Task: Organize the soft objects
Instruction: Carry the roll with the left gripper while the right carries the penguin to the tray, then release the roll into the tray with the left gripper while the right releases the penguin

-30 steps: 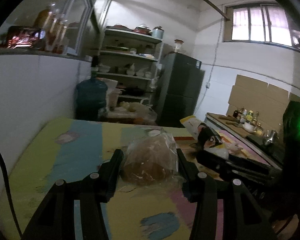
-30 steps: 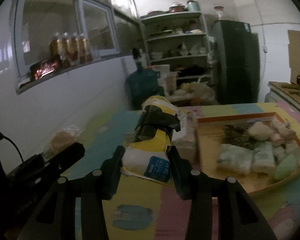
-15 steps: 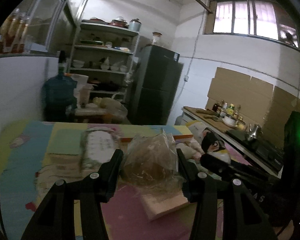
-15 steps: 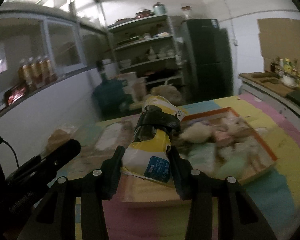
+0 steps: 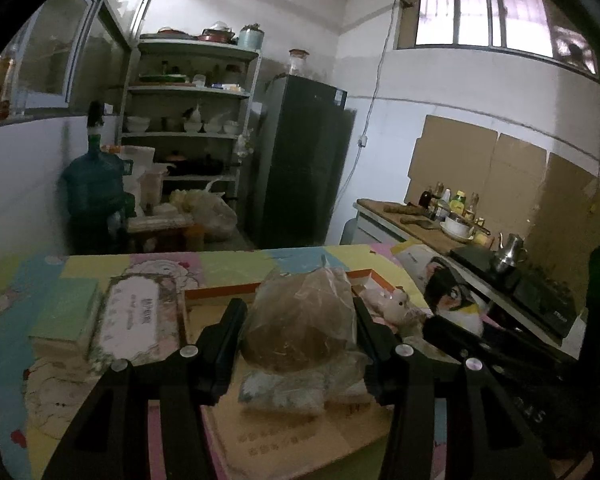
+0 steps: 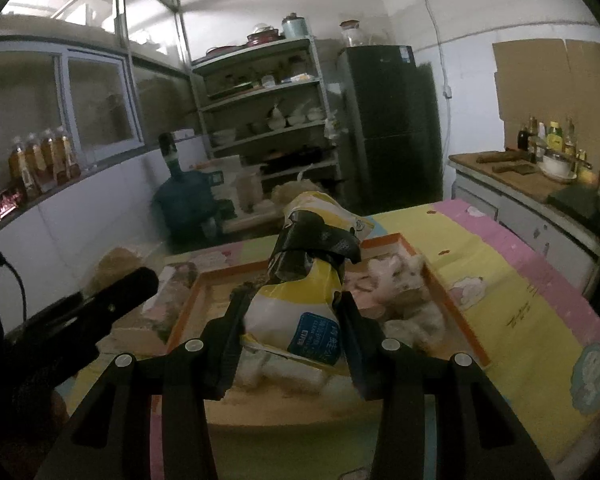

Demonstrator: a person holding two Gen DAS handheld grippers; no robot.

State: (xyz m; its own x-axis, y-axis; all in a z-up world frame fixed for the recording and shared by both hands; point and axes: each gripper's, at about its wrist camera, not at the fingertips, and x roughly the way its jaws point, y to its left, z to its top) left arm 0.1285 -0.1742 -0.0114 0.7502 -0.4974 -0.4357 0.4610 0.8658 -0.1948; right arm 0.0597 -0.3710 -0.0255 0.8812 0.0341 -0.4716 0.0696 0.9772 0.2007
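The left gripper (image 5: pixel 298 330) is clamping a clear bag (image 5: pixel 302 320) with a brown lump inside, holding it over the orange-rimmed tray (image 5: pixel 220 293). The right gripper (image 6: pixel 292 320) is squeezing a yellow-and-white pouch (image 6: pixel 300 308) above the same tray, where plush toys (image 6: pixel 404 288) are lying

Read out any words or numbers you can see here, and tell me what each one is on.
"45", faint: on the black right gripper body, seen in the left wrist view.
Blue label on the yellow-and-white plastic bag: blurred.
Pale flat printed packet: blurred.
Orange-rimmed cardboard tray: print unreadable.
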